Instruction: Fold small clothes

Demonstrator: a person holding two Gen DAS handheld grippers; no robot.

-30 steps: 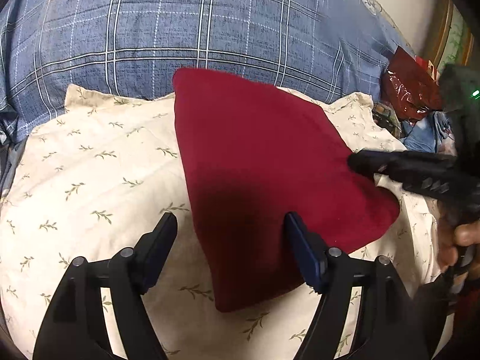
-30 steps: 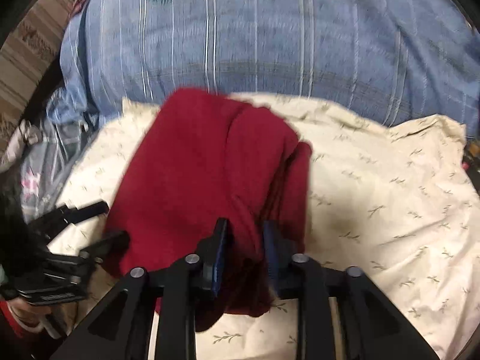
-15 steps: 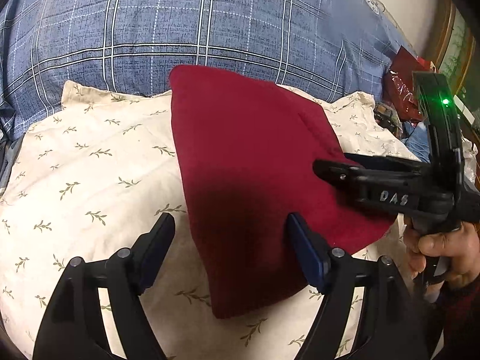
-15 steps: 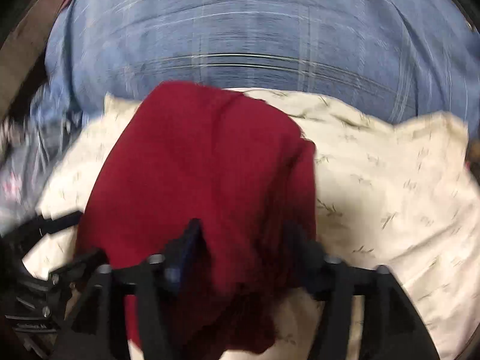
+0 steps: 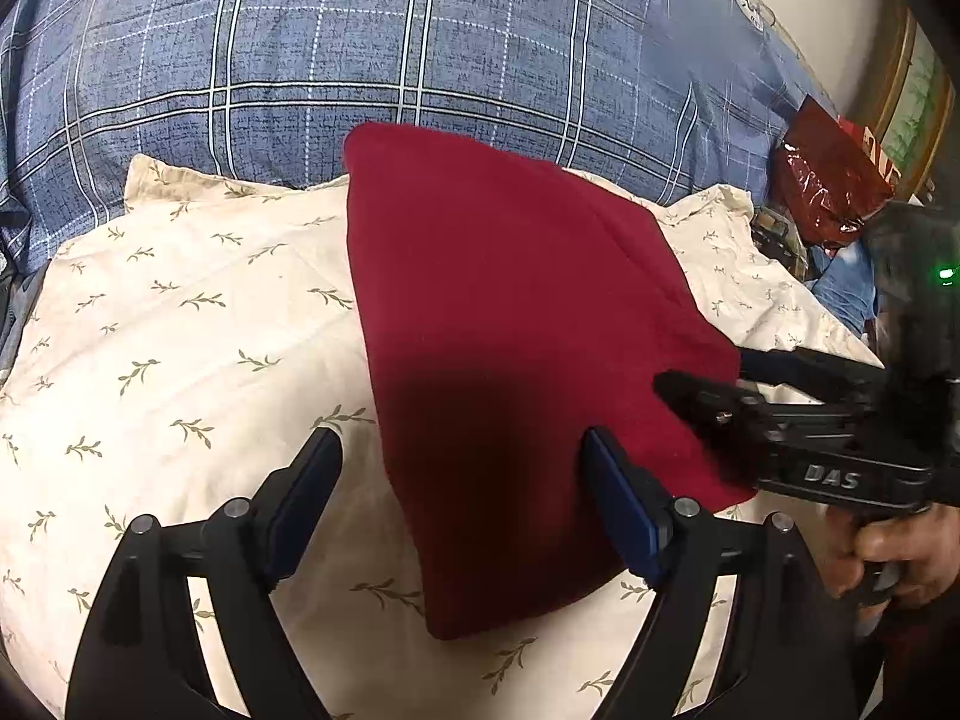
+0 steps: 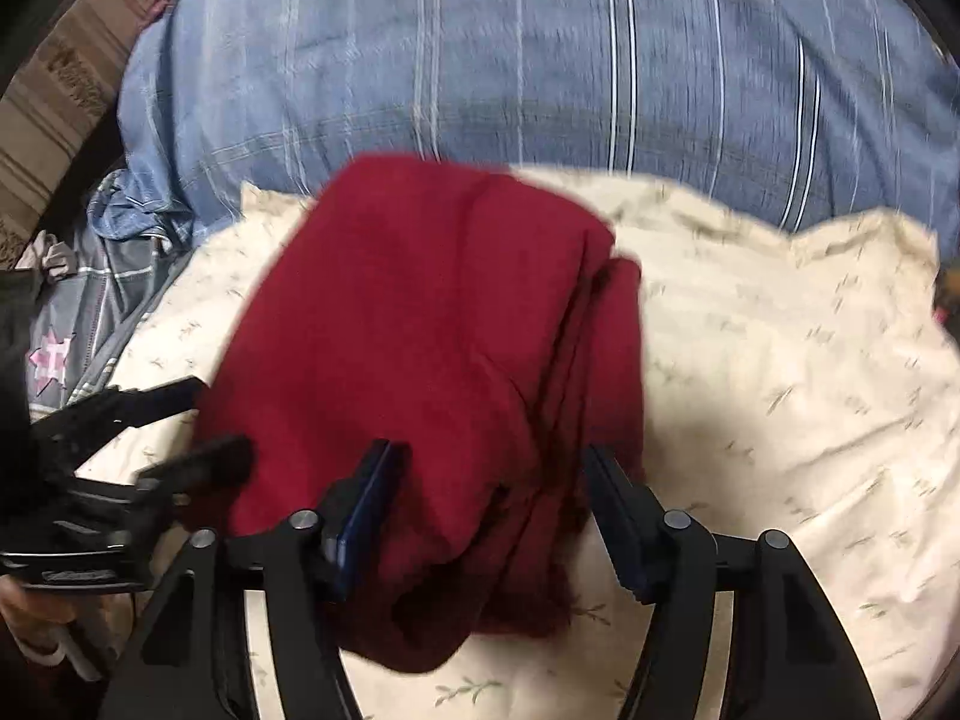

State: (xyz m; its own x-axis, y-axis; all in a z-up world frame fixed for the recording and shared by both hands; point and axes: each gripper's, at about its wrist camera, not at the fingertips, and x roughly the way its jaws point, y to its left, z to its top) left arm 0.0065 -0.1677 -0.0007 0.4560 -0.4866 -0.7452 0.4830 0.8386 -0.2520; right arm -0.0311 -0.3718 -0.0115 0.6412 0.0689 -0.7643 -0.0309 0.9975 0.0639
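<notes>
A folded dark red garment (image 5: 510, 330) lies on a cream leaf-print pillow (image 5: 180, 330). My left gripper (image 5: 462, 480) is open and empty, its jaws astride the garment's near left part. My right gripper (image 6: 492, 498) is open just over the garment's (image 6: 420, 360) near folded edge, holding nothing. In the left wrist view the right gripper (image 5: 708, 387) reaches in from the right at the garment's right corner. In the right wrist view the left gripper (image 6: 198, 420) sits at the garment's left edge.
A blue plaid quilt (image 5: 420, 48) rises behind the pillow. A shiny red bag (image 5: 828, 186) and clutter lie at the far right. Blue-grey clothes (image 6: 108, 276) are heaped to the left in the right wrist view.
My right gripper has opened and let go of the garment's folded edge, which now lies on the pillow. My left gripper has stayed open and nearly still.
</notes>
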